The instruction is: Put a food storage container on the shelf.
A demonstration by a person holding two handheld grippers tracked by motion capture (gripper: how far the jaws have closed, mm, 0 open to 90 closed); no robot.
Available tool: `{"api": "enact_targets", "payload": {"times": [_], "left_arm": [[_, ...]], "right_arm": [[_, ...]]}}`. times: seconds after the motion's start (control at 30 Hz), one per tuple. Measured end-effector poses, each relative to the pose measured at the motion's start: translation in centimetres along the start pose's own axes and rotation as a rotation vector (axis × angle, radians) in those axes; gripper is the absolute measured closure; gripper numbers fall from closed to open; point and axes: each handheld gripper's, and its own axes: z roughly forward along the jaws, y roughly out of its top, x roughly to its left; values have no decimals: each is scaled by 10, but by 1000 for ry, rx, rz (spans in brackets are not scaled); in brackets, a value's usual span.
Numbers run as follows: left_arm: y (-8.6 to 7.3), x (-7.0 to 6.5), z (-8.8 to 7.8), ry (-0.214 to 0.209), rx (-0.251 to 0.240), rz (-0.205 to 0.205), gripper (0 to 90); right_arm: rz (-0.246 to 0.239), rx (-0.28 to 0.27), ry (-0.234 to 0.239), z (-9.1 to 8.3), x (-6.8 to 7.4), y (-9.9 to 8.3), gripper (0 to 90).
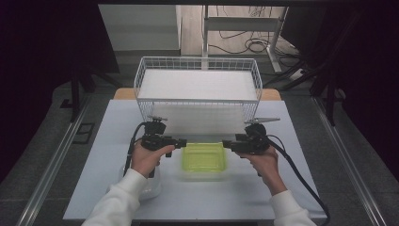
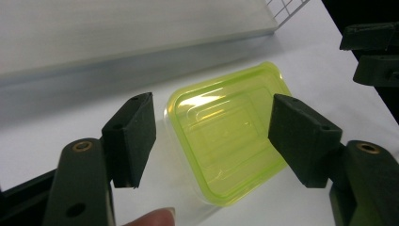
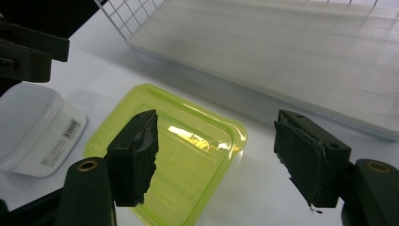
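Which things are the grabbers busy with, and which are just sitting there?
In the job:
- green-lidded box, in the middle of the table
- left gripper, open, at the box's left side
- right gripper, open, at its right side

Just lying about:
- white box, on the table by the left hand
- wire basket behind, with a white board in it
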Motion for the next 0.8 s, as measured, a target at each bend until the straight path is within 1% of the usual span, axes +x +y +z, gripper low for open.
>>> {"api": "enact_targets", "payload": {"times": [0.1,0.17,0.2,0.27,0.33,0.37,0.4,0.43,0.47,0.5,0.53,0.57,0.6,0.63,0.67,0.7,0.77,0.8], "left_arm": [[-1,2,7,-7,20,-8,342],[-1,4,11,1,37,-9,349],[-2,5,13,0,40,-17,353],[-2,7,16,-24,59,-39,356],[-2,7,18,-16,71,-35,355],[-2,8,19,-17,78,-39,355],[-3,8,21,-24,80,-55,355],[-3,9,21,-25,94,-52,354],[-3,10,24,-26,97,-61,354],[-3,11,25,-28,102,-60,354],[-4,12,28,-24,112,-68,355],[-4,11,30,-24,107,-87,358],[-5,13,32,-18,120,-80,360],[-5,12,34,-18,112,-92,364],[-6,11,35,-13,122,-92,367],[-6,12,36,-10,133,-83,371],[-7,12,39,-10,140,-92,385],[-7,14,40,-10,150,-90,390]], "right_arm": [[-3,13,4,3,0,-1,316],[-2,17,8,3,0,-2,322],[-2,19,9,3,0,-2,324],[1,22,13,3,-1,-3,329],[0,29,16,4,-2,-4,332],[2,31,15,4,-2,-4,333],[4,34,17,5,-2,-5,333],[4,36,17,5,-2,-5,334],[5,38,17,6,-3,-5,335],[4,42,18,7,-3,-6,336],[5,44,19,7,-3,-6,336],[3,47,18,8,-2,-6,336],[2,48,17,8,-2,-7,337],[4,52,19,9,-3,-7,337],[4,55,17,10,-3,-8,338],[4,57,18,11,-3,-8,339],[7,65,19,13,-3,-9,340],[9,70,22,14,-4,-10,341]]}}
